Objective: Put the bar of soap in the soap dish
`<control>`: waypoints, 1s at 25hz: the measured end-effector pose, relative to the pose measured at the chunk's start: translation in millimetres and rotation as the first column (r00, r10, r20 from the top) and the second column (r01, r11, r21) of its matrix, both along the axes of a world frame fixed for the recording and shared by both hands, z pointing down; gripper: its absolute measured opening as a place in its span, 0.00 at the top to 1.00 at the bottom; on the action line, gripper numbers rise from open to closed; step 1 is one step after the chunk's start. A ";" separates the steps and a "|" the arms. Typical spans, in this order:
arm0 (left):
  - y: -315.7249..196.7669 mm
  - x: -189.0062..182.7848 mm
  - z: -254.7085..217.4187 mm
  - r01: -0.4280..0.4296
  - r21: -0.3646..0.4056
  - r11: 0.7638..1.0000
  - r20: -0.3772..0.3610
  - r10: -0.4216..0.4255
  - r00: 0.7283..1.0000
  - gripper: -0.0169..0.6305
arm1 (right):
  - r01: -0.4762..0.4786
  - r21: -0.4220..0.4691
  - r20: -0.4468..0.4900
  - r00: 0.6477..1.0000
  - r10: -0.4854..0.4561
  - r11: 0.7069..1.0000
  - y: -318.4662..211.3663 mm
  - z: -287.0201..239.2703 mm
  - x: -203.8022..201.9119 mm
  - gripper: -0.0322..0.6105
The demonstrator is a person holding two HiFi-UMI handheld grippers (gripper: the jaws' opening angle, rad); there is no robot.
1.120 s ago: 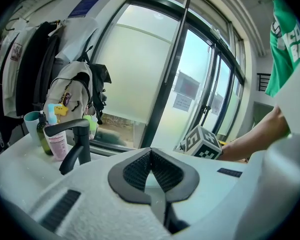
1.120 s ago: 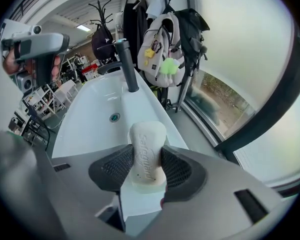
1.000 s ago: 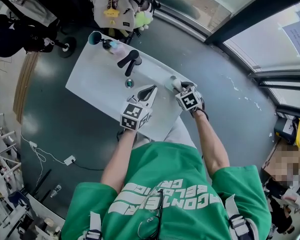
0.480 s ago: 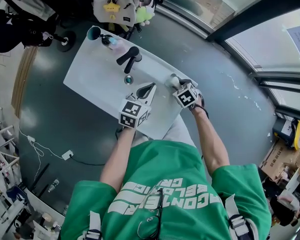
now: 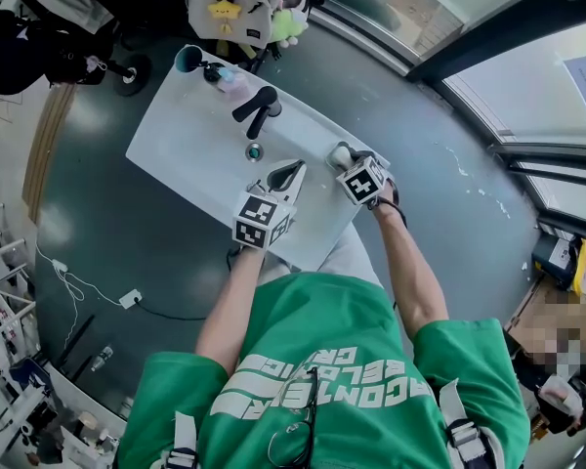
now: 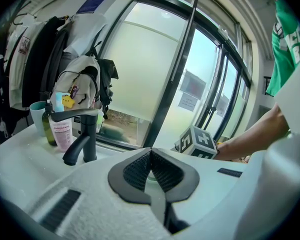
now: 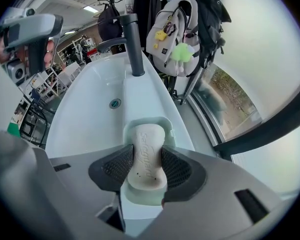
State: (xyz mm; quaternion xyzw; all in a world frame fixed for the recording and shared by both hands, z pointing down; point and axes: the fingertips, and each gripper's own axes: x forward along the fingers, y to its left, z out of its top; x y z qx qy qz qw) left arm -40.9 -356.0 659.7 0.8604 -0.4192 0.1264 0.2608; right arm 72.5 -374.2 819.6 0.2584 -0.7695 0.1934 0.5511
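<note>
A pale cream bar of soap (image 7: 147, 156) lies lengthwise between the pads of my right gripper (image 7: 146, 165), which is shut on its narrow waist. The bar sits in or just above the pale green soap dish (image 7: 164, 123) on the sink's right rim; I cannot tell if it touches. In the head view the right gripper (image 5: 344, 158) is at the dish (image 5: 338, 151). My left gripper (image 5: 291, 174) hovers over the basin's near part, shut with nothing between its pads (image 6: 162, 171).
A black faucet (image 5: 259, 111) stands at the white sink's (image 5: 181, 149) back rim, with a drain (image 5: 254, 150) below it. A pink bottle (image 6: 63, 130) and a teal cup (image 5: 187, 60) stand at the far left corner. Backpacks (image 7: 177, 29) hang behind the sink.
The right gripper with the soap has edged slightly farther along the sink's right rim toward the dish. The left gripper has hardly moved.
</note>
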 end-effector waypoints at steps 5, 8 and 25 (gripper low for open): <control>2.4 -2.6 -1.3 0.002 0.005 1.000 0.001 -0.002 1.000 0.96 | -0.001 0.025 0.013 1.000 0.000 1.000 -1.0 -1.5 -0.2 0.67; 6.3 -4.0 -1.4 0.000 0.006 1.000 -0.002 0.000 1.000 0.96 | -0.019 0.048 0.039 0.999 0.017 0.999 -0.9 -8.1 -1.5 0.67; 36.2 -24.4 -58.2 -0.039 0.096 0.995 -0.044 0.044 0.998 0.96 | -0.331 0.302 0.393 0.898 0.200 0.894 15.6 -182.0 -20.3 0.73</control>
